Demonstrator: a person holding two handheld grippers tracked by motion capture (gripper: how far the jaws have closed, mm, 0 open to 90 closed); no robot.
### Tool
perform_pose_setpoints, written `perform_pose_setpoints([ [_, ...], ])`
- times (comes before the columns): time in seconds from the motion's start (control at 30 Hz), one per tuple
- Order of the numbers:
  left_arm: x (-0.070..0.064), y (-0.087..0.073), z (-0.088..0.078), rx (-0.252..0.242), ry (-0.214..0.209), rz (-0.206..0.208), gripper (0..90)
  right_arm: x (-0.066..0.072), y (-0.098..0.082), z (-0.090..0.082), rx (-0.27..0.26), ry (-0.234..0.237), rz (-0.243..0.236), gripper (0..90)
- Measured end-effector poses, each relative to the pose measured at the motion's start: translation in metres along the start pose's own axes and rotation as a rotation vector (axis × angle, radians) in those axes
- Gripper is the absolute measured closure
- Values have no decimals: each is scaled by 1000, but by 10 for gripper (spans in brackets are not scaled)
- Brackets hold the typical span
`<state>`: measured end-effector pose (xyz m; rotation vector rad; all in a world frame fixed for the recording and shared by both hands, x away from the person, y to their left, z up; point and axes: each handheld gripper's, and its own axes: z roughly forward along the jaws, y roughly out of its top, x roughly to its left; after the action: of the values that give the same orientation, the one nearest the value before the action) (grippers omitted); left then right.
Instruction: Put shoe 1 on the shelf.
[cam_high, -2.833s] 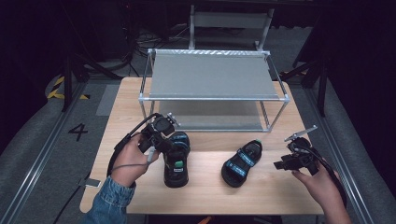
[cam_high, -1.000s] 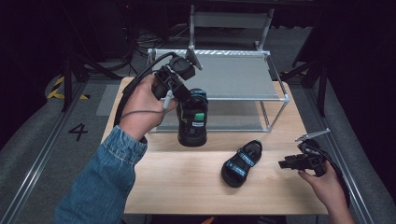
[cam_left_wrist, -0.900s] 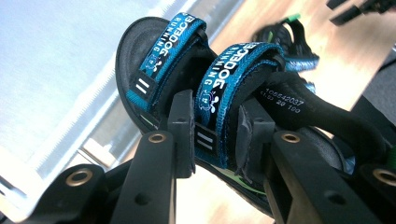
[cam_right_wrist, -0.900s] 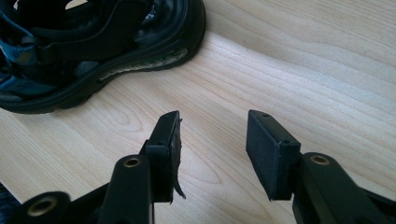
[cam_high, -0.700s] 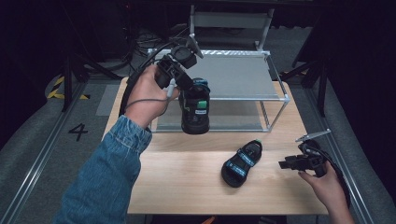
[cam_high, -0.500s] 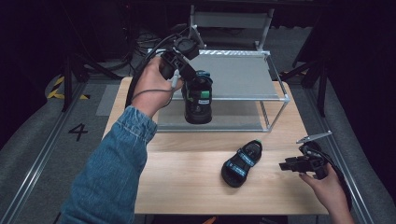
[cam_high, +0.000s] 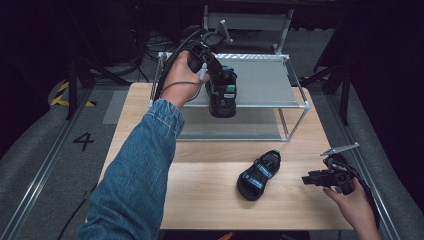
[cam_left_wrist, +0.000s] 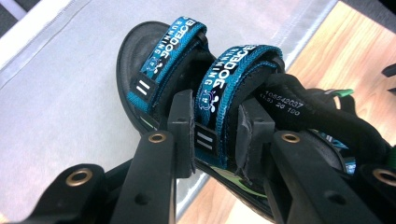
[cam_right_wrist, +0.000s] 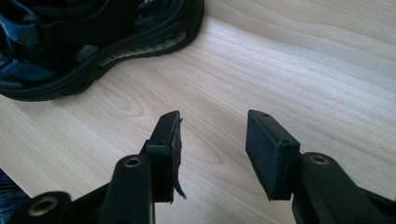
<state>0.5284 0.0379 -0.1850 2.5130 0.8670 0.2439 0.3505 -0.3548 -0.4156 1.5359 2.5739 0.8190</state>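
Sandal (cam_high: 222, 94) number one, a black sole with blue webbing straps, hangs in the left gripper (cam_high: 216, 80) over the front part of the grey top shelf of the metal rack (cam_high: 270, 82), clear of the shelf surface as far as the high view shows. In the left gripper view the two black pads (cam_left_wrist: 180, 126) press on either side of the rear blue strap of this sandal (cam_left_wrist: 187, 88), so the jaws are clamped on that strap at a middling width; the toe end points away, over the grey shelf cloth, with the wooden table (cam_left_wrist: 359, 51) showing past the shelf edge. A denim sleeve (cam_high: 140, 170) stretches from the bottom of the high view up to that hand.

The second sandal (cam_high: 259, 175) lies flat on the table (cam_high: 200, 200) in front of the rack, toward the right. The right gripper (cam_high: 312, 179) rests low near the table's right edge, just beside that sandal but apart from it. In the right gripper view its jaws stand wide with bare wood between them, and the sandal (cam_right_wrist: 93, 46) sits beyond the tips.
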Motion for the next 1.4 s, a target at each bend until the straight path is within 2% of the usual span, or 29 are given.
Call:
perform_pose_setpoints([
  [0.1, 3, 5, 8, 8, 3, 10, 715, -1, 0, 0, 0, 2, 1, 556],
  [0.37, 15, 12, 22, 20, 11, -16, 715, -3, -1, -1, -4, 2, 3, 555],
  [0.63, 27, 12, 31, 48, 17, -51, 715, -1, 0, 0, 4, -1, -4, 554],
  [0.73, 30, 11, 33, 47, 7, -56, 710, -1, 0, 1, 4, -2, -2, 553],
  [0.77, 30, 10, 33, 41, 7, -63, 705, -1, 0, 1, 5, -1, 0, 553],
  [0.83, 30, 10, 31, 27, 4, -86, 621, 0, 0, 1, 7, -1, -1, 551],
  [0.87, 29, 9, 28, 14, 9, -95, 580, 0, 0, 2, 8, 0, -4, 547],
  [0.97, 22, 7, 16, -27, 35, -80, 502, 2, 1, 3, 15, -1, -6, 539],
  [1.07, 13, 4, 5, -43, 58, -63, 479, 2, 2, 4, 13, 0, -11, 538],
  [1.17, 5, -3, -7, -54, 61, -71, 477, 4, 4, 4, 13, 7, -10, 539],
  [1.27, -6, -11, -18, -42, 78, -72, 490, 5, 6, 6, 17, 10, -14, 539],
  [1.4, -23, -24, -31, -37, 52, -62, 538, 7, 9, 7, 17, 12, -22, 539],
])
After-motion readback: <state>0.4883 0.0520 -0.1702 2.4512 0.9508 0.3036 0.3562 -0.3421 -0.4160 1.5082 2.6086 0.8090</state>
